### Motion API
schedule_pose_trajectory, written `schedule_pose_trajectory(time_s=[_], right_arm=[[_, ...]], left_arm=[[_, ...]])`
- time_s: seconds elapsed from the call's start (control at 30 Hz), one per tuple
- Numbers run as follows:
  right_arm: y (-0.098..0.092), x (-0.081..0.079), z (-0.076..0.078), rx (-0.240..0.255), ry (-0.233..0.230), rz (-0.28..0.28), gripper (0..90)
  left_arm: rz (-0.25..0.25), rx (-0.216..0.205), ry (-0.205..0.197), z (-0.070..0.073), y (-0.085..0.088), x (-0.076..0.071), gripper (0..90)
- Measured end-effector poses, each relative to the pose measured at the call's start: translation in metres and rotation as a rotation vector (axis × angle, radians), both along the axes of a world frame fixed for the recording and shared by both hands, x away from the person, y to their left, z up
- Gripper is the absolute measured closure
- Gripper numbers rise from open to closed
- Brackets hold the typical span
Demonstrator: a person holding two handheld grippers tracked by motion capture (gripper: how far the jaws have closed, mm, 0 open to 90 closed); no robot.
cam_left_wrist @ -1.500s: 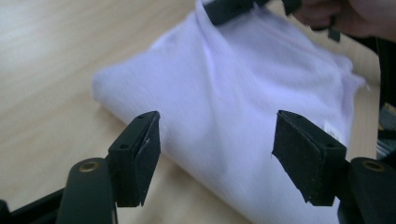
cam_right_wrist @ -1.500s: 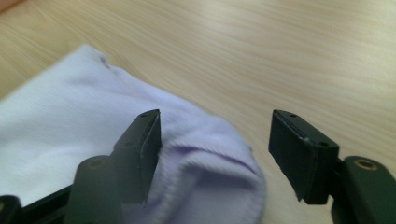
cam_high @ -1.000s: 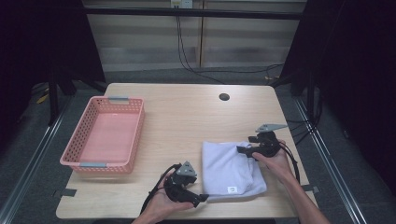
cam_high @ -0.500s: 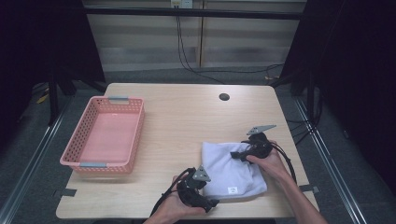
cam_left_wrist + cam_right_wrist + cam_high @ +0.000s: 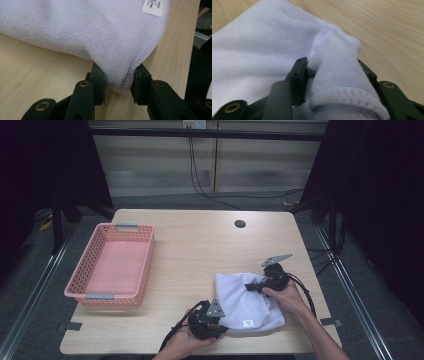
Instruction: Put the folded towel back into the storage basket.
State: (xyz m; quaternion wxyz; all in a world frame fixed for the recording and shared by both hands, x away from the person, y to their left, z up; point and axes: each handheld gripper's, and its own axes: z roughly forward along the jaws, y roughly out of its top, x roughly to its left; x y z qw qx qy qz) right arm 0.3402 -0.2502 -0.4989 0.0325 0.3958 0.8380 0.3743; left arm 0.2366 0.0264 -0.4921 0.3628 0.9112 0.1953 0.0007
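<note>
Lying on the near-right part of the wooden table (image 5: 200, 245), a folded white towel (image 5: 245, 302) is gripped at two spots. Its near-left corner is pinched by the left gripper (image 5: 220, 322), w/ a stitched hem edge caught between the jaws in the left gripper view (image 5: 117, 85); the jaws have just been closing and the cloth is pressed from both sides. A bunched fold at the towel's far-right edge is clamped by the right gripper (image 5: 250, 287), seen in the right gripper view (image 5: 332, 82) as a thick roll of cloth filling the gap btwn the jaws; those jaws have just been closing too. A small white label (image 5: 246, 323) is seen near the towel's front edge. A pink plastic basket (image 5: 82, 275) is set well apart on the table's left side. A dark round hole (image 5: 240, 224) is seen toward the far edge.
</note>
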Motion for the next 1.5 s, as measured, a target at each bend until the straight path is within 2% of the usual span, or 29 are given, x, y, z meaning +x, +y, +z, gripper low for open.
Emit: schedule_pose_trajectory(time_s=[0.07, 0.13, 0.2, 0.3, 0.33, 0.37, 0.4, 0.43, 0.53, 0.7, 0.83, 1.07, 1.33, 1.5], right_arm=[[-0.001, 0.0, 0.0, 0.009, 0.01, 0.003, 58.4], [0.001, -0.001, 0.002, 0.0, 0.0, -0.001, 61.7], [0.002, -0.001, 0.004, -0.012, -0.004, -0.005, 64.5], [0.001, 0.0, 0.006, -0.001, 0.01, -0.021, 66.4], [0.001, 0.001, 0.007, -0.002, 0.018, -0.03, 66.7], [0.001, 0.001, 0.007, -0.003, 0.016, -0.034, 66.9], [0.001, 0.001, 0.008, 0.001, 0.017, -0.041, 67.2], [0.002, 0.002, 0.01, 0.0, 0.016, -0.043, 67.4], [0.003, 0.004, 0.013, 0.014, 0.013, -0.055, 67.7], [0.003, 0.01, 0.019, 0.061, 0.008, -0.063, 67.8], [0.004, 0.014, 0.024, 0.084, -0.001, -0.062, 67.8], [0.005, 0.02, 0.033, 0.095, -0.007, -0.047, 68.0], [0.008, 0.022, 0.047, 0.111, -0.026, -0.045, 68.1], [0.012, 0.026, 0.059, 0.114, -0.04, -0.04, 68.2]], left_arm=[[-0.006, -0.008, 0.023, 0.0, 0.001, 0.003, 69.8], [-0.012, -0.015, 0.043, 0.0, 0.003, 0.006, 70.1], [-0.009, -0.053, 0.064, 0.001, 0.005, 0.008, 70.9], [0.0, -0.101, 0.072, 0.007, 0.01, 0.011, 71.6], [-0.006, -0.099, 0.061, 0.009, 0.013, 0.013, 71.8], [0.016, -0.126, 0.08, 0.01, 0.014, 0.014, 72.0], [0.016, -0.126, 0.084, 0.011, 0.016, 0.016, 72.2], [0.025, -0.137, 0.072, 0.013, 0.017, 0.017, 72.2], [0.022, -0.17, 0.073, 0.02, 0.023, 0.022, 72.4], [0.032, -0.169, 0.06, 0.027, 0.03, 0.028, 72.5], [0.045, -0.188, 0.061, 0.03, 0.034, 0.032, 72.7], [0.045, -0.197, 0.062, 0.037, 0.037, 0.036, 72.8], [0.05, -0.247, 0.055, 0.048, 0.047, 0.039, 72.8], [0.057, -0.264, 0.054, 0.053, 0.053, 0.043, 72.9]])
